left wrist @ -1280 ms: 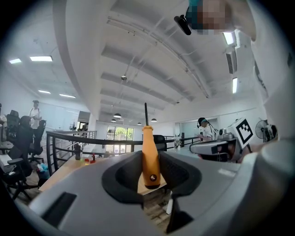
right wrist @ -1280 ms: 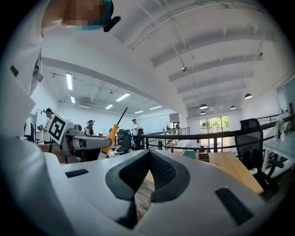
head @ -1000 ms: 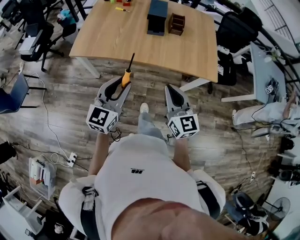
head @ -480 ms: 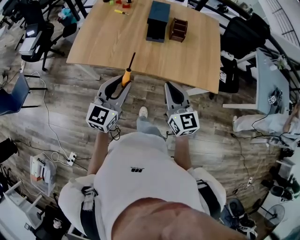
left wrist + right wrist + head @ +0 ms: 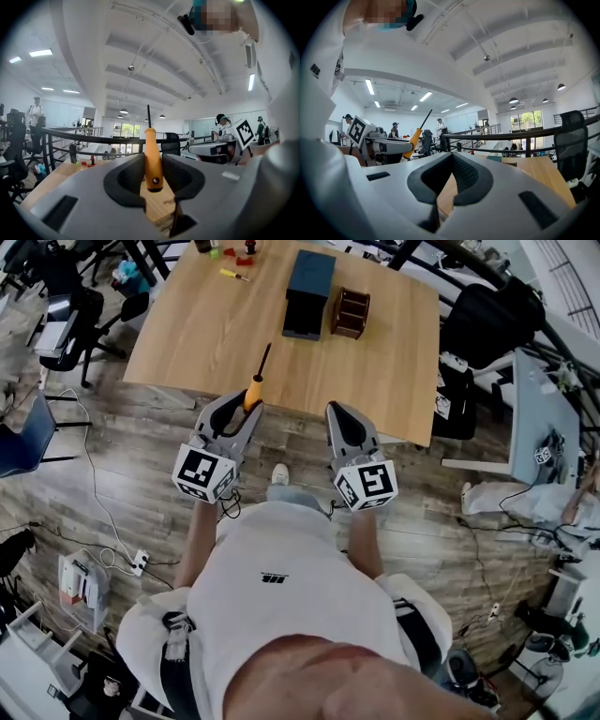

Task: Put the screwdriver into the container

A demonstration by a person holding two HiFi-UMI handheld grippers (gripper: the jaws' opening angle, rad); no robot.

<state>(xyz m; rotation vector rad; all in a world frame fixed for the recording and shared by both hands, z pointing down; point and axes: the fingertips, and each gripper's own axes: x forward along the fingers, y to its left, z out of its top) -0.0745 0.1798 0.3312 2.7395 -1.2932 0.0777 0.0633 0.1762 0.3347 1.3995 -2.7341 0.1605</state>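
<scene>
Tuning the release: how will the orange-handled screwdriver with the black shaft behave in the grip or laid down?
Probably rigid: the orange-handled screwdriver stands straight in the left gripper. Pinched only low on the handle, it may pivot if bumped. The handle looks round and smooth, so it would likely roll on the wooden table.

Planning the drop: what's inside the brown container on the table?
The brown container shows divided compartments with nothing sticking out. Their floors are shadowed, so small contents cannot be ruled out. The screwdriver is clamped in the left gripper.
</scene>
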